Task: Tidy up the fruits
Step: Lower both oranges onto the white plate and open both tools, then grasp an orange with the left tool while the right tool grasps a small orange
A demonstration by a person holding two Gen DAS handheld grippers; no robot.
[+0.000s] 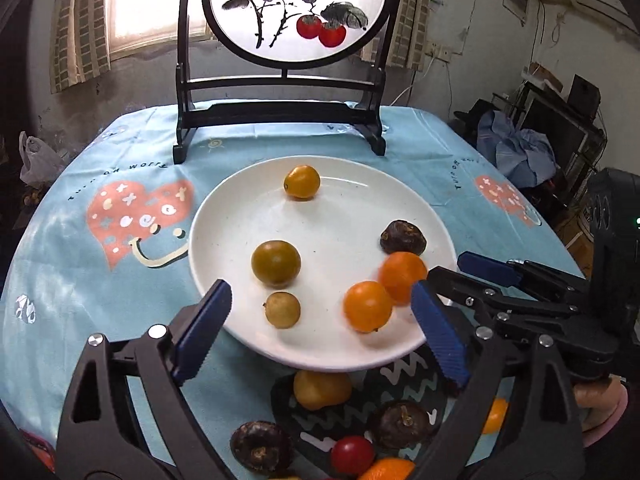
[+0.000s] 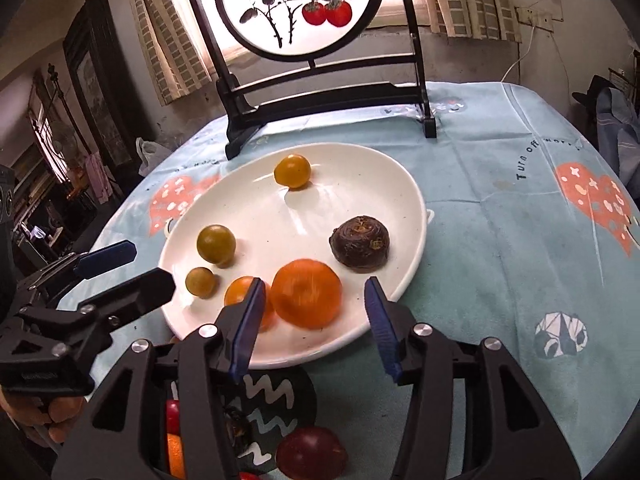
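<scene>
A white plate [image 1: 224,216] [image 2: 408,184] holds several fruits: a yellow tomato [image 1: 302,182], a green-yellow fruit [image 1: 276,262], a small longan [image 1: 282,309], a dark water chestnut [image 1: 402,237] [image 2: 359,242] and two orange fruits [image 1: 367,306] [image 1: 402,277]. The nearer orange one [image 2: 307,293] looks blurred. My left gripper [image 1: 320,332] is open and empty over the plate's near rim. My right gripper [image 2: 314,326] is open and empty just behind the blurred orange fruit; it also shows in the left wrist view [image 1: 460,280]. More fruits lie on the cloth below the plate [image 1: 322,390] [image 2: 311,454].
A black stand with a round painted screen [image 1: 298,12] stands at the table's far edge behind the plate. The table carries a light blue patterned cloth [image 1: 100,200]. Loose fruits on a dark patch of the cloth include two water chestnuts [image 1: 262,446] and a red tomato [image 1: 352,455].
</scene>
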